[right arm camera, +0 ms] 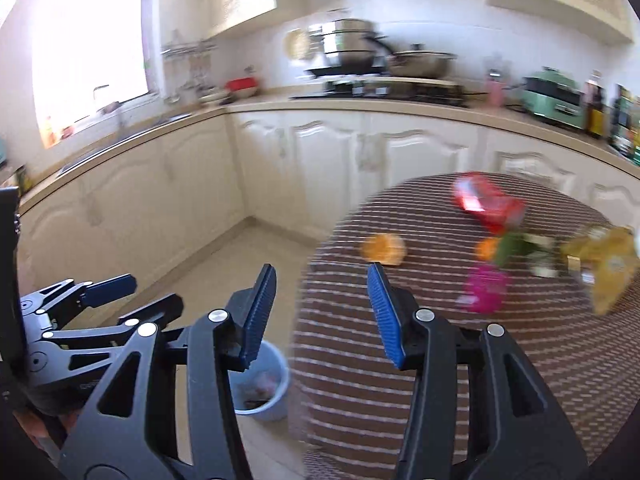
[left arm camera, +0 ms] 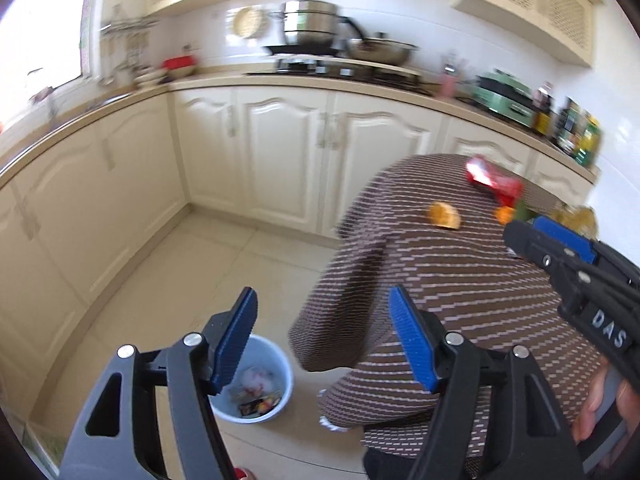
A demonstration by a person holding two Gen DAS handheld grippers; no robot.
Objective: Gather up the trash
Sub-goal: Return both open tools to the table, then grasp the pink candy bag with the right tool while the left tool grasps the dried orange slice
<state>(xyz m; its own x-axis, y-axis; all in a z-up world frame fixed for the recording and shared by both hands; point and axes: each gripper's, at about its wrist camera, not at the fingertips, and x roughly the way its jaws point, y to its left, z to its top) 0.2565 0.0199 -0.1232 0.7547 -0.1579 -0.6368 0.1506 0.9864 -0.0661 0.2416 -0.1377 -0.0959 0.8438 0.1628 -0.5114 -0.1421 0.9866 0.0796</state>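
A round table with a brown striped cloth [left arm camera: 460,280] [right arm camera: 440,340] carries trash: an orange peel [left arm camera: 443,215] [right arm camera: 383,248], a red wrapper [left arm camera: 494,181] [right arm camera: 490,200], a pink packet [right arm camera: 484,289], a yellow bag [right arm camera: 604,264] and a small orange and green piece [right arm camera: 506,249]. A light blue bin [left arm camera: 256,384] [right arm camera: 262,386] with trash inside stands on the floor left of the table. My left gripper [left arm camera: 322,340] is open and empty above the bin and the table edge. My right gripper [right arm camera: 320,312] is open and empty, short of the peel; it also shows in the left wrist view [left arm camera: 560,248].
Cream cabinets [left arm camera: 280,152] line the back and left under a counter with pots on a stove [left arm camera: 320,36], a green appliance [left arm camera: 508,96] and bottles [left arm camera: 576,128]. Tiled floor [left arm camera: 208,272] lies between cabinets and table.
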